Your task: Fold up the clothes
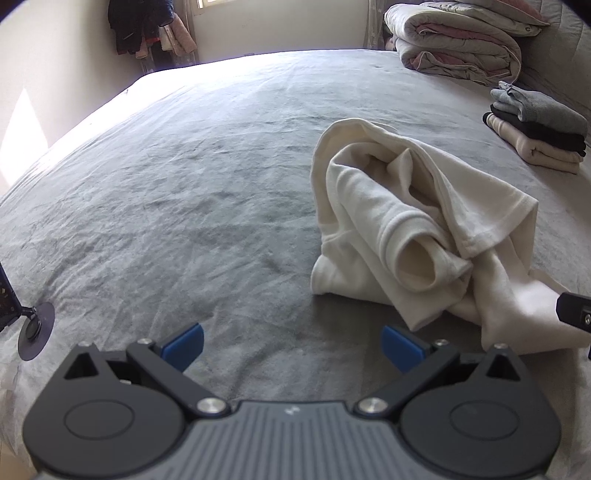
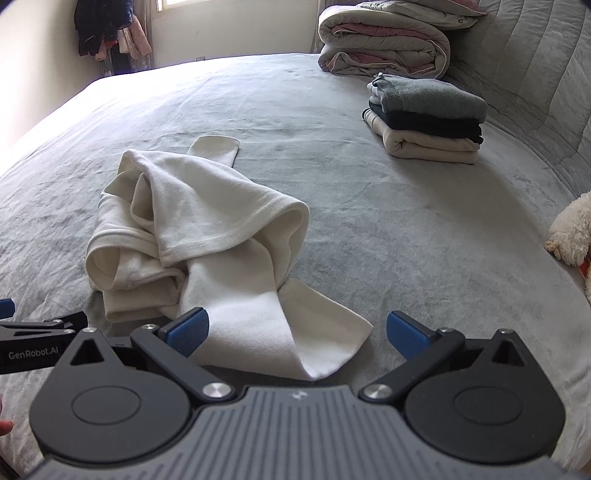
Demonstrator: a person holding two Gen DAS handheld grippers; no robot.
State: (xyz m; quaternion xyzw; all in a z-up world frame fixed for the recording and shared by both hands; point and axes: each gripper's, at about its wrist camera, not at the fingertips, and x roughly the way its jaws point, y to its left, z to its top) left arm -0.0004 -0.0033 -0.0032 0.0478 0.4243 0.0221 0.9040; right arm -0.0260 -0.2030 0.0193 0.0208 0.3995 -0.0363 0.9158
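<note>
— Around the work?

— Wide bed (image 2: 369, 229) under a grey, plush, faintly creased cover; far right, a neat stack of folded clothes (image 2: 424, 123): grey knit on top, black in the middle, cream at the bottom; behind it, against the quilted headboard, a rolled duvet (image 2: 384, 40), grey outside with pink showing in the layers; at the right edge, part of a fluffy cream toy (image 2: 570, 232); in the far corner by the window, dark and pink garments (image 2: 110, 33) hanging; on the left edge of the left wrist view, a dark round disc mount (image 1: 35, 330) lying on the cover.

— And the piece to fold?

— Cream garment (image 2: 207, 229), soft jersey with stitched hems, bunched and twisted in the middle of the bed; one sleeve cuff open like a tube; one flat sleeve reaching away behind; a smooth flap spread toward the right gripper (image 2: 297, 332).

— Fingers?

— Blue ribbed pads on black links; right fingers spread wide, released, the flap lying between and just ahead of them, none of it pinched; left gripper (image 1: 291, 345) likewise spread, gripping nothing, over bare cover, garment just to its right.

— In the way?

— Only the garment's own twists; stack and toy well apart.
</note>
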